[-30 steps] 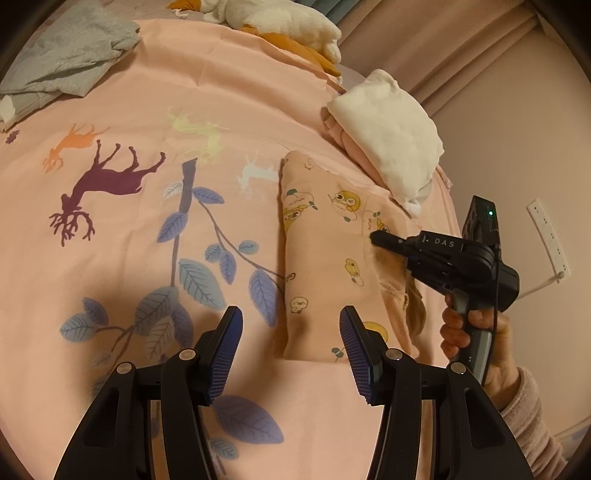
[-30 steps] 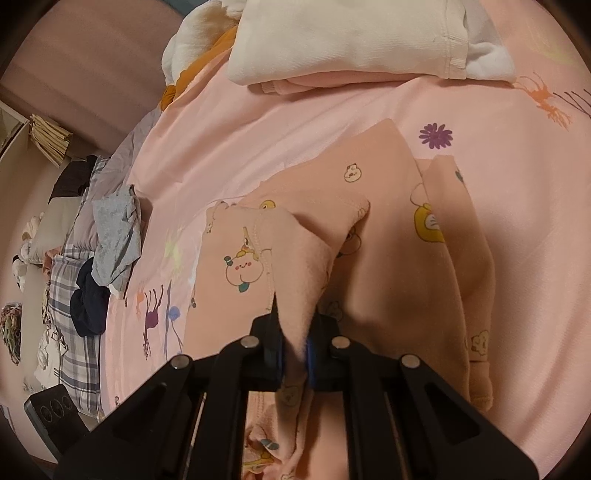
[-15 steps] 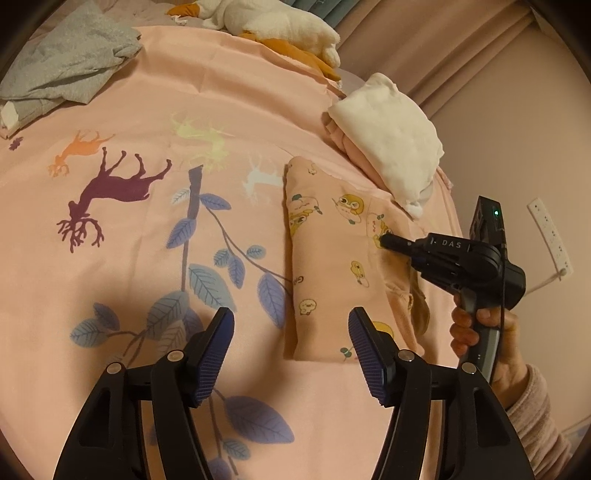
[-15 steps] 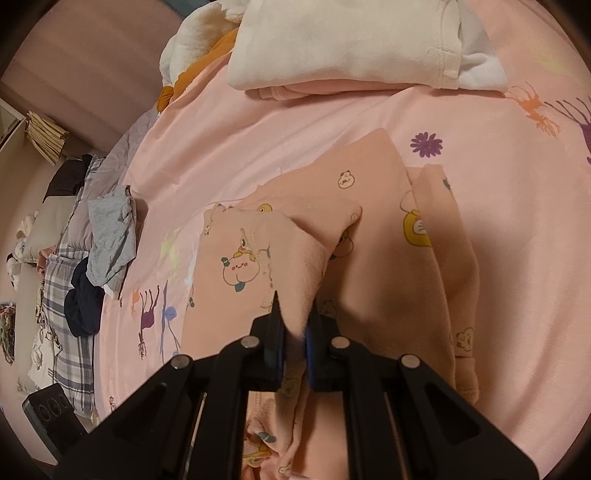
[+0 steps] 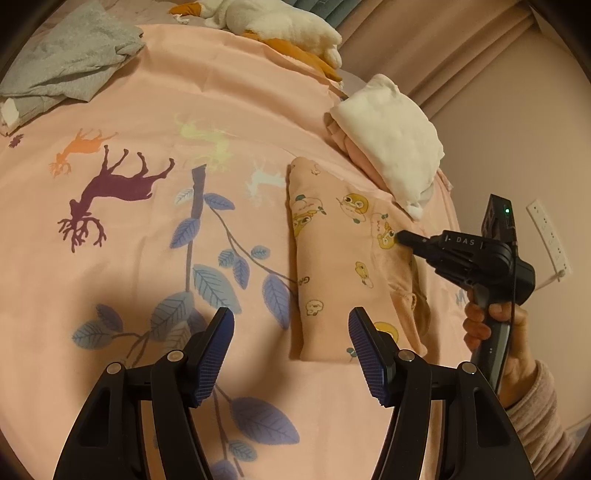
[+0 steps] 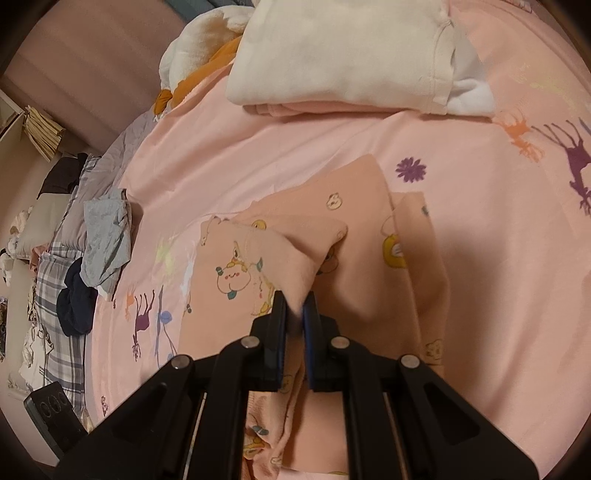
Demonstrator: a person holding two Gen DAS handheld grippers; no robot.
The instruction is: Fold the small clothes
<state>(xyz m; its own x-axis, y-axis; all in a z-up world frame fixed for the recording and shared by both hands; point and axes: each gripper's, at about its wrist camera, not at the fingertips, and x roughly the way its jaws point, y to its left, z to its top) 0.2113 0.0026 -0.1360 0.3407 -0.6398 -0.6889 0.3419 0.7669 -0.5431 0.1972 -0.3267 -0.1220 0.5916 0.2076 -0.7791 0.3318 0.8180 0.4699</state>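
Two grippers over pink bedsheet (image 5: 155, 92): right gripper (image 6: 294, 301) clamped on lifted fold of peach cartoon-print garment (image 6: 354, 266); left gripper (image 5: 291, 339) jaws apart, empty, near garment's end.

a pink bedsheet (image 5: 155, 258) printed with deer and leaves covers the bed. a white-and-orange plush toy (image 5: 280, 22) lies at its far edge, a wall socket strip (image 5: 548, 236) beyond.

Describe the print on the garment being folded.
Peach garment with small cartoon animal prints; clearest in the right wrist view.
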